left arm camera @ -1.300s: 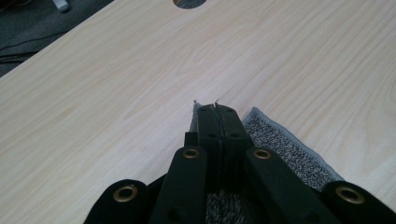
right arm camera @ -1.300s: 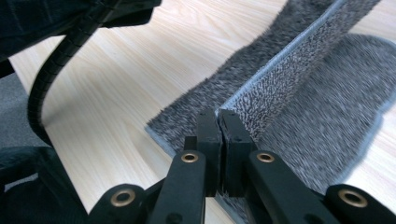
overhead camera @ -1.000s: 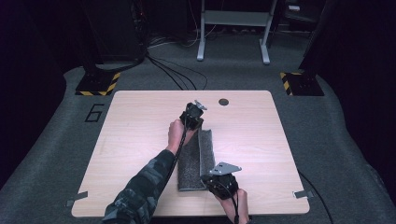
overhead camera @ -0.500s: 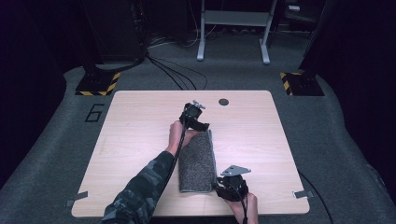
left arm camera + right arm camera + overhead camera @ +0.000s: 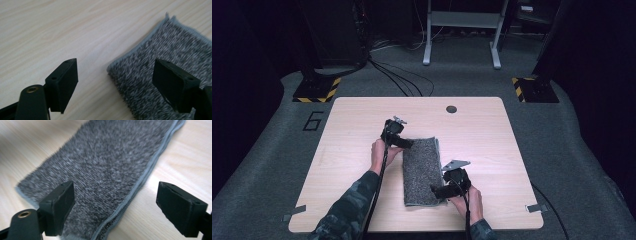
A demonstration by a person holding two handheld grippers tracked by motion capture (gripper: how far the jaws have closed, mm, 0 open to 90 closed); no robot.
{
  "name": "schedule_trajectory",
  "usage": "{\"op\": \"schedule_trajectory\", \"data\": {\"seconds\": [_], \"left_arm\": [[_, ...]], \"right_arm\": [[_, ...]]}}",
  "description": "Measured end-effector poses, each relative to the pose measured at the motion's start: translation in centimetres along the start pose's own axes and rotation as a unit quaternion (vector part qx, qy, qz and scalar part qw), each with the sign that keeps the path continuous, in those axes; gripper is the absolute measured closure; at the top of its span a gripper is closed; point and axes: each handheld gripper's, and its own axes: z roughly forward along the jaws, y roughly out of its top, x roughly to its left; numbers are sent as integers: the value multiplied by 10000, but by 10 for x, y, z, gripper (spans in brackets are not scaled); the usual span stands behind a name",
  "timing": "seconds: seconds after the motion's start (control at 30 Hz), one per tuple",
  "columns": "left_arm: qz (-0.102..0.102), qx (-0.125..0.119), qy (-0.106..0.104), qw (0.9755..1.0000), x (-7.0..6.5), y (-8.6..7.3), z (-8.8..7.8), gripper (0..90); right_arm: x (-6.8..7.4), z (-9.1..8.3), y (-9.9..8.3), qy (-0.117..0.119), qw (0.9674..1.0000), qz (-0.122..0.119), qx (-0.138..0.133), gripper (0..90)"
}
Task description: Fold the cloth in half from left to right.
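A folded grey fuzzy towel point(image 5: 421, 171) lies flat on the wooden table point(image 5: 492, 140), long side running away from me. My left gripper point(image 5: 404, 143) hovers at its far left corner, and its jaws have just been opening. In the left gripper view the gripper point(image 5: 115, 65) is open, with the towel's corner point(image 5: 175, 45) on the table under the gap. My right gripper point(image 5: 439, 190) sits at the near right edge, its jaws also just opened. The right gripper view has the open gripper point(image 5: 116, 187) over the towel's hemmed edge point(image 5: 107, 157), pads clear of the cloth.
A dark round hole point(image 5: 451, 108) marks the table's far side. Bare wood lies left and right of the towel. Cables point(image 5: 402, 82) and a metal stand point(image 5: 462, 30) are on the floor beyond the table. Tape strips point(image 5: 534, 207) sit at the front corners.
Both grippers have let go of the towel and opened. The towel, a narrow raised strip before, now lies wider and flat. The left gripper drew back left and down, the right one slid toward the near right.
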Motion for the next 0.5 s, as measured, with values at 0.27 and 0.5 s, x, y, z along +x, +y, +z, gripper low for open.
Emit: {"op": "schedule_trajectory", "data": {"seconds": [0.27,0.5], "left_arm": [[-63,162,-12,9998,-4,-19,14,163],[-15,272,25,9996,-3,-24,21,151]], "right_arm": [[1,10,-12,-233,9993,-98,286,145],[5,13,-26,-252,9987,-119,433,146]]}}
